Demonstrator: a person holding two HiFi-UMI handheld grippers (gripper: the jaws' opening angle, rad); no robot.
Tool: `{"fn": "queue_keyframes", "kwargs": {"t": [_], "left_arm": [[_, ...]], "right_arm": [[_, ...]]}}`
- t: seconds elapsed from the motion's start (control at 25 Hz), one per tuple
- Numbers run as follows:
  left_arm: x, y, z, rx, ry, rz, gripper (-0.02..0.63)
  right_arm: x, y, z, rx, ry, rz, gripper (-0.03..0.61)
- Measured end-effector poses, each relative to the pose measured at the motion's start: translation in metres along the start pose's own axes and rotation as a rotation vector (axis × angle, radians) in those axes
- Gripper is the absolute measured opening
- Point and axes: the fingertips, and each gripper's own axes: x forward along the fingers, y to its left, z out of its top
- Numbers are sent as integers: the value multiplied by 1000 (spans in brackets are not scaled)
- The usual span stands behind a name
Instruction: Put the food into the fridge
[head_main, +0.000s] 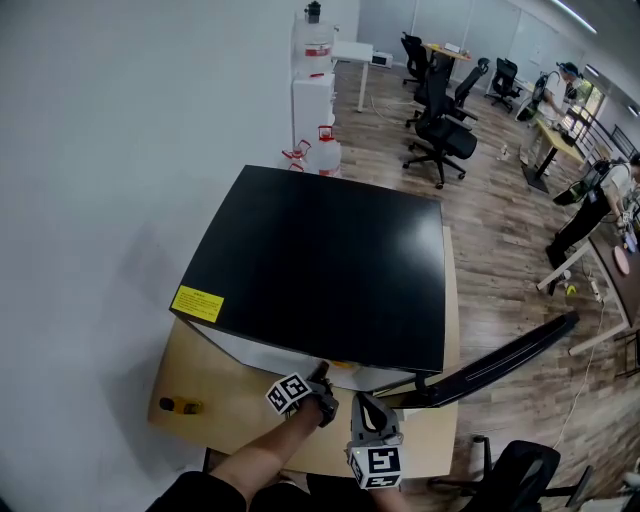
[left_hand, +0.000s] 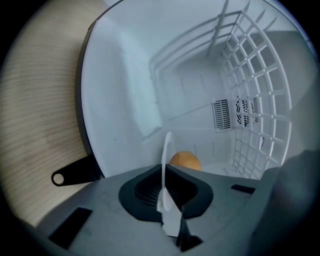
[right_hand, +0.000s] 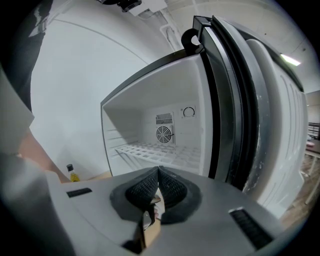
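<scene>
In the head view the fridge (head_main: 320, 265) hides its inside under its black top, the orange food (left_hand: 185, 161) shows only its upper half above the left gripper (left_hand: 164, 170), and the small bottle (head_main: 181, 406) on the table (head_main: 215, 380) at near left, perhaps oil, is too small to tell

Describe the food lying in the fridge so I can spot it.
Find the black-topped fridge on the wooden table, door open. Inside, just past the left gripper, sits a round orange item, the only coloured thing in that white interior.
</scene>
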Motion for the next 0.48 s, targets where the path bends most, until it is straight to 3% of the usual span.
{"fn": "queue_keyframes", "kwargs": {"t": [0.32,0.48], "left_arm": [[7,2,-3,50,52,67,21],[8,-5,-4,176,69,109,21]], "right_arm": [[-5,-4,2,12,-17,-12,60],[-12,-2,0,15,-12,-5,60]]}}
